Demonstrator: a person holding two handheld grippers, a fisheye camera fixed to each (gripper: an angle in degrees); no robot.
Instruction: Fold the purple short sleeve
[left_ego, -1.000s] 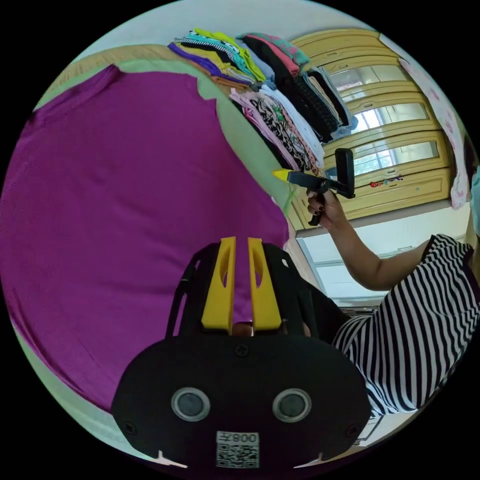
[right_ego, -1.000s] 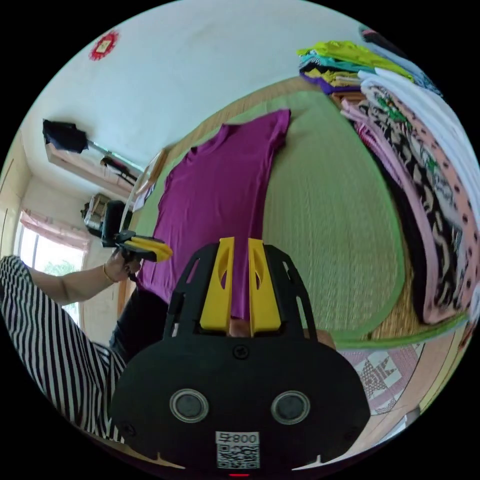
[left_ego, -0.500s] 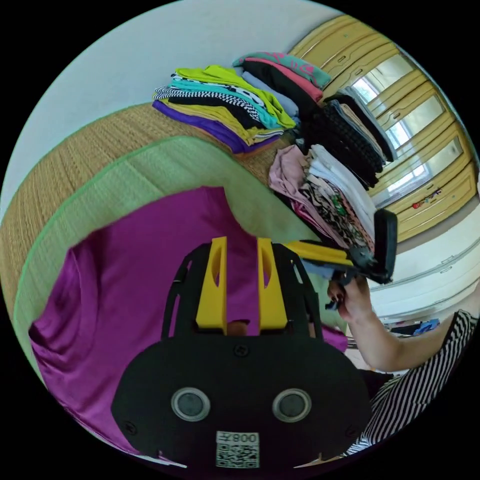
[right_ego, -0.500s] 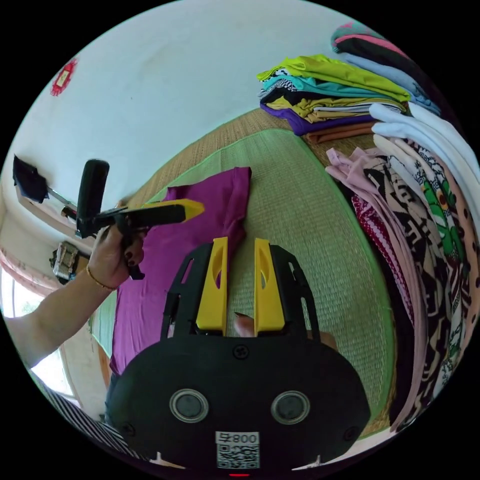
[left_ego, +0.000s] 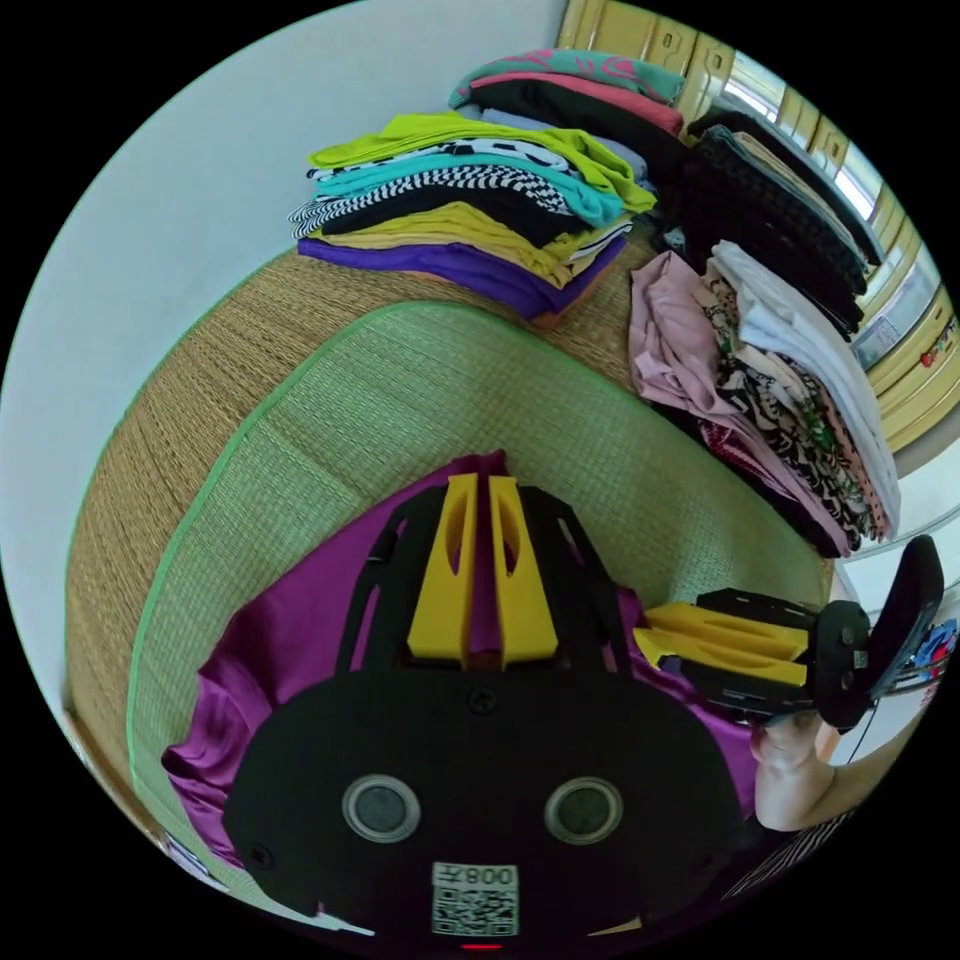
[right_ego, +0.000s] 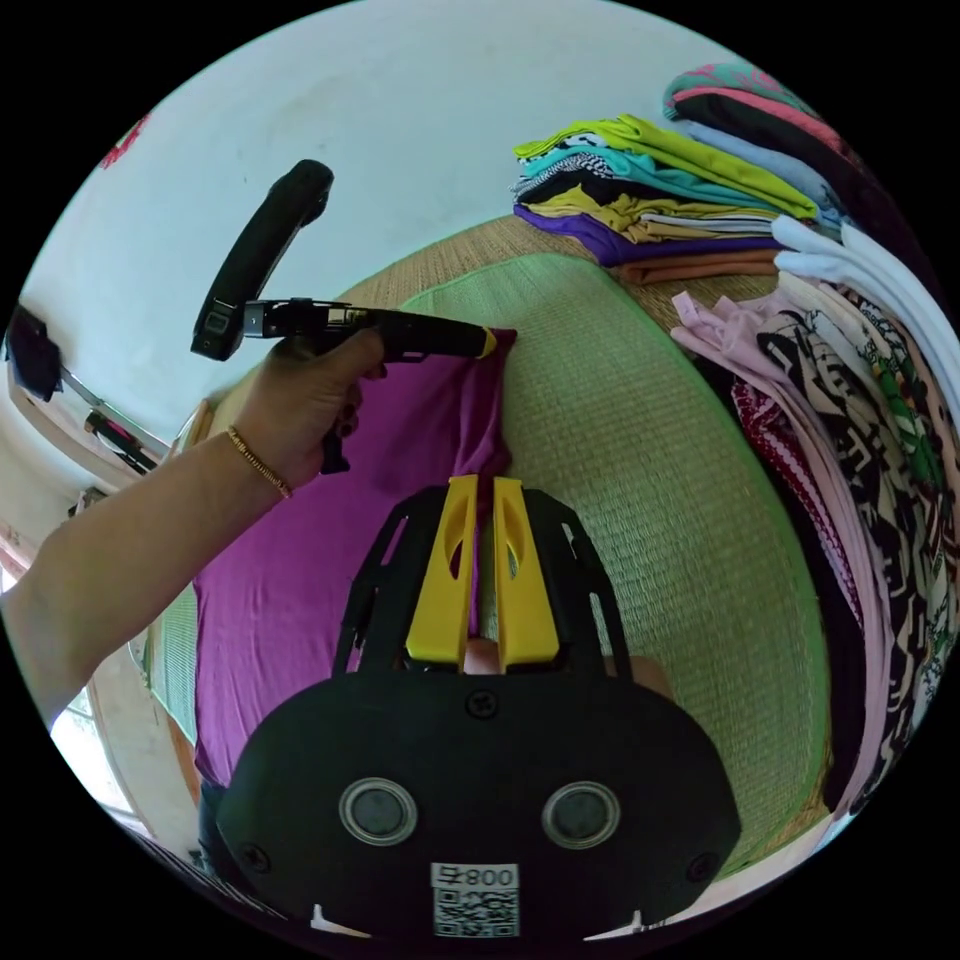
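The purple short-sleeve shirt (left_ego: 290, 640) lies flat on a green woven mat (left_ego: 400, 400). In the left gripper view my left gripper (left_ego: 478, 482) is shut on the tip of one sleeve, with purple cloth between the jaws. My right gripper (left_ego: 645, 633) sits just to the right, jaws together on the same edge of the shirt. In the right gripper view the shirt (right_ego: 300, 560) stretches away to the left. There my right gripper (right_ego: 478, 485) pinches its side edge below the sleeve, and the left gripper (right_ego: 487, 343), held in a hand, grips the sleeve corner further up.
A stack of folded clothes (left_ego: 470, 220) stands at the far end of the mat, and a second pile (left_ego: 780, 390) runs along its right side. In the right gripper view, bare mat (right_ego: 650, 480) lies between the shirt and these piles (right_ego: 850, 400). A white wall is behind.
Both grippers have come down to the sleeve end of the shirt. Their jaws were apart half a second ago and are now together on the purple cloth.
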